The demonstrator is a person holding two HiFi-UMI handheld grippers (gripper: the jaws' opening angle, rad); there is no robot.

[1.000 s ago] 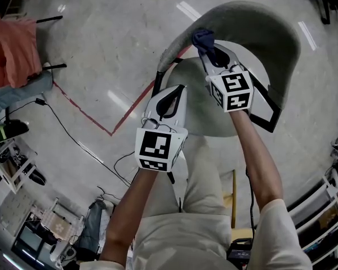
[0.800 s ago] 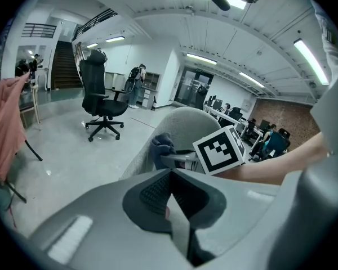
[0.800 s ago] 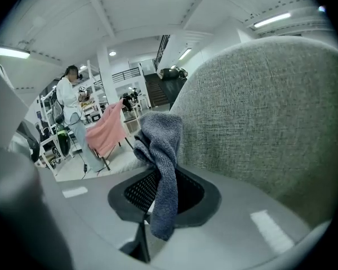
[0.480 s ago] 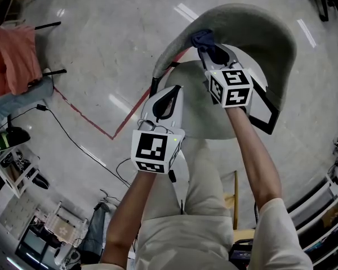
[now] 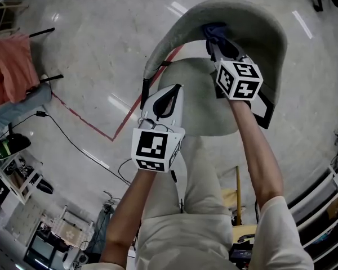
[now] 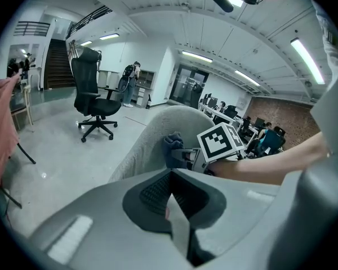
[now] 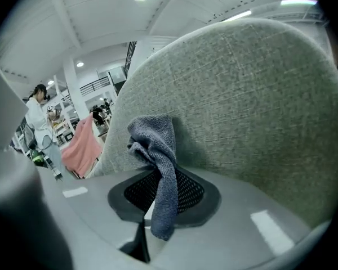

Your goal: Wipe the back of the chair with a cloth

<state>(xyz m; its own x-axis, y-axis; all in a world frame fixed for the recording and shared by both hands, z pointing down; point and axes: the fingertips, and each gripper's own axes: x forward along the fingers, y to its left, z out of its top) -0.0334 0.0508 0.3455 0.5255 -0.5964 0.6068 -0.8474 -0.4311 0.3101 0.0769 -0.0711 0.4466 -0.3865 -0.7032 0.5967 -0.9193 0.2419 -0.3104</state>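
Note:
A chair with a curved grey fabric back (image 5: 245, 18) and a round seat (image 5: 200, 103) stands below me. My right gripper (image 5: 217, 43) is shut on a dark blue cloth (image 5: 213, 31) and presses it against the inner face of the back, just under the top rim. In the right gripper view the cloth (image 7: 158, 151) hangs bunched from the shut right gripper (image 7: 152, 210), touching the chair back (image 7: 248, 106). My left gripper (image 5: 179, 89) hovers over the seat's left edge, shut and empty. From the left gripper view the left gripper (image 6: 172, 207) faces the cloth (image 6: 172, 147).
A red tape line (image 5: 101, 125) and a black cable (image 5: 62, 129) cross the shiny floor to the left. A pink garment (image 5: 11, 66) hangs at far left. Shelving (image 5: 335, 167) lines the right edge. A black office chair (image 6: 96, 103) stands further off. A person (image 7: 36, 122) is in the background.
My right gripper has slid the cloth along the chair back, from near its left rim toward the middle. The left gripper has barely moved.

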